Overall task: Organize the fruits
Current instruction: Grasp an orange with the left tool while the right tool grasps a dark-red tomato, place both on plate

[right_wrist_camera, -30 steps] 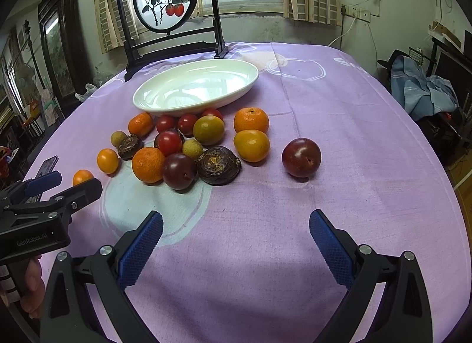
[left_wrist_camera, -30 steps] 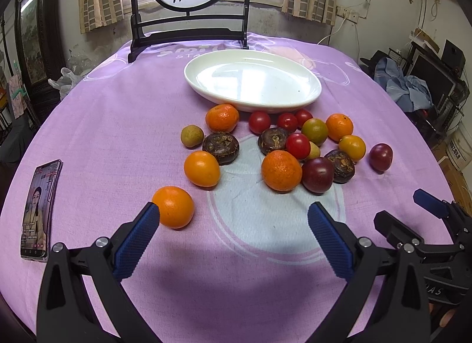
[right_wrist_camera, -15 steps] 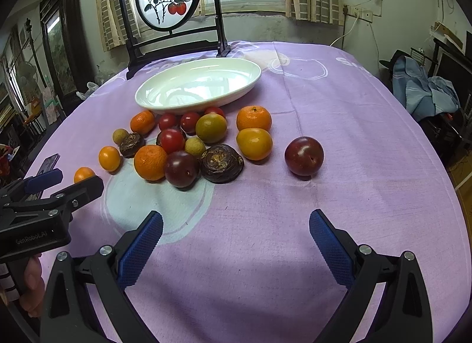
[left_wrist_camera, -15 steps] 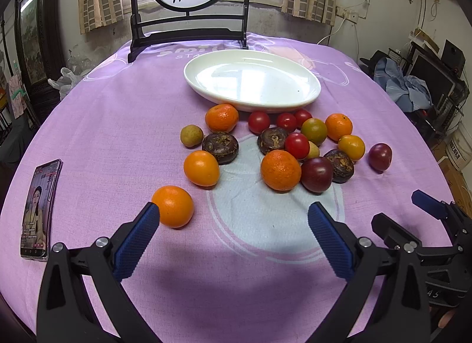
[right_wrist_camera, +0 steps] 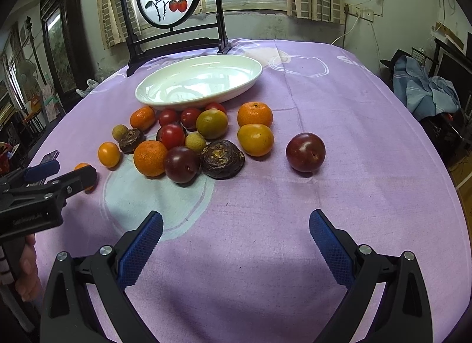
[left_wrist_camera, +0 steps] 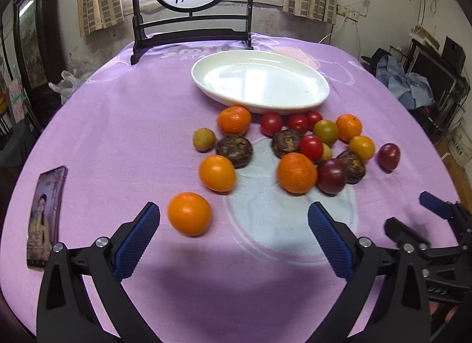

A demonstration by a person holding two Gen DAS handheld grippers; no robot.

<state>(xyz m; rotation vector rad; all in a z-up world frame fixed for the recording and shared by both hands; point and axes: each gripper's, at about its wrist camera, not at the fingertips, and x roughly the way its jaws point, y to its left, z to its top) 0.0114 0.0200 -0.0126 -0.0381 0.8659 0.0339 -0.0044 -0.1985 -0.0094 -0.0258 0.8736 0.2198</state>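
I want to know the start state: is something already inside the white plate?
No fruit is visible in the white plate; only window reflections show. All fruits lie on the purple cloth before it.

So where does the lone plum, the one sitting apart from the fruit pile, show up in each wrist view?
Left wrist: the lone plum lies at the right end of the pile, right of the yellow-orange fruit.
Right wrist: the lone plum sits right of centre, on bare cloth right of the same yellow-orange fruit.
Shared landmark: the white dish behind the pile.
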